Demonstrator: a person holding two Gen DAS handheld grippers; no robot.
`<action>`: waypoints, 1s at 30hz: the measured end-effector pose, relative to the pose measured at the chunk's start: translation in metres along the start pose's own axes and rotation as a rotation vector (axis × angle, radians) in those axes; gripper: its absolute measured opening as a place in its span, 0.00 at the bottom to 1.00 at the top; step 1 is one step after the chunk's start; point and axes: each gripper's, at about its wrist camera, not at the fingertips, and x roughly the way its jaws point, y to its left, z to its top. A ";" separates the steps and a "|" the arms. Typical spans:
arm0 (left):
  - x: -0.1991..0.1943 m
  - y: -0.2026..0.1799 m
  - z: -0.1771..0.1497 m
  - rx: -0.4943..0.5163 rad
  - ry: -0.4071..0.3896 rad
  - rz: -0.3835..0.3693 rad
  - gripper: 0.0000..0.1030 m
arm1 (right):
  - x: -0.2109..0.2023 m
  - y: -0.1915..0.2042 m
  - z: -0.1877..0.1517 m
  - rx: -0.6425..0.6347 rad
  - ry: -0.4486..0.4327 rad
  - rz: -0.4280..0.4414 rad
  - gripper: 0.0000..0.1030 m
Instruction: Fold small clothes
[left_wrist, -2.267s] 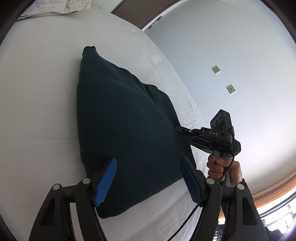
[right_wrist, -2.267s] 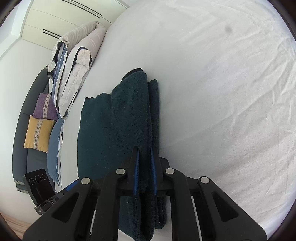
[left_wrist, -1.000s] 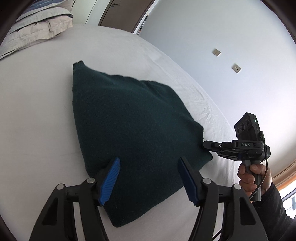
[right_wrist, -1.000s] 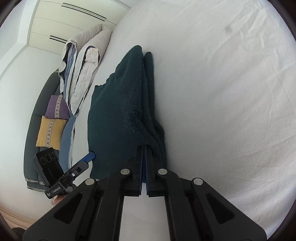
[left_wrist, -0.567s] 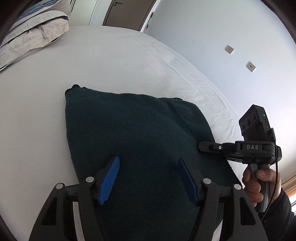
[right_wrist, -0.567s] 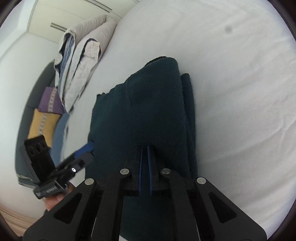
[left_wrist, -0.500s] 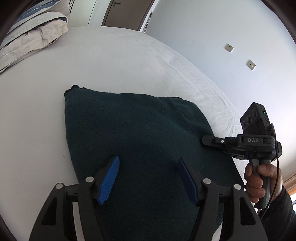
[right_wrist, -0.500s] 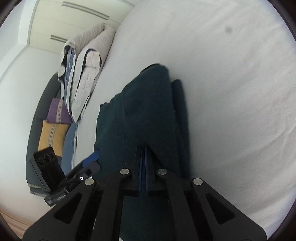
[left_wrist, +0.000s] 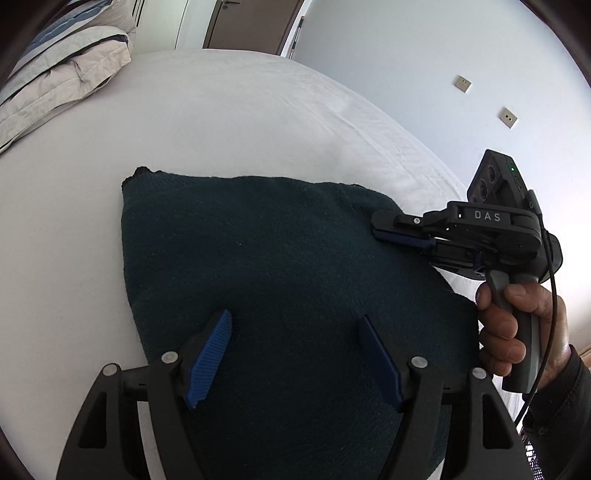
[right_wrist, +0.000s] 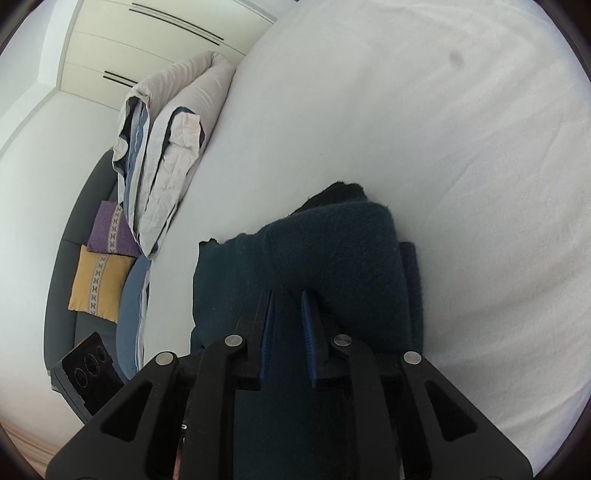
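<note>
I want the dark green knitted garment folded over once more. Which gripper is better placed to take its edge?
Right, probably. The right gripper sits at the dark green knitted garment edge, its jaws just opening with cloth between. The left gripper hovers open over the middle.

A dark teal knitted garment (left_wrist: 280, 280) lies folded on the white bed (left_wrist: 229, 122), well in from the bed's far edge. It forms a roughly four-sided slab of several layers, its fuzzy top face smooth and flat. In the right wrist view the upper layer (right_wrist: 332, 251) curves over in a rounded fold, with a lower layer's edge showing just beside it on the right and a darker corner poking out behind.
</note>
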 end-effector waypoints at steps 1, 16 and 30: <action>0.000 0.000 -0.001 0.002 -0.005 -0.001 0.70 | -0.004 -0.006 0.001 0.014 -0.018 0.010 0.11; -0.064 0.044 -0.043 -0.247 -0.152 -0.084 0.71 | -0.100 -0.009 -0.057 -0.119 0.017 -0.160 0.63; -0.011 0.046 -0.043 -0.333 0.050 -0.114 0.69 | -0.062 -0.020 -0.094 -0.134 0.183 -0.204 0.37</action>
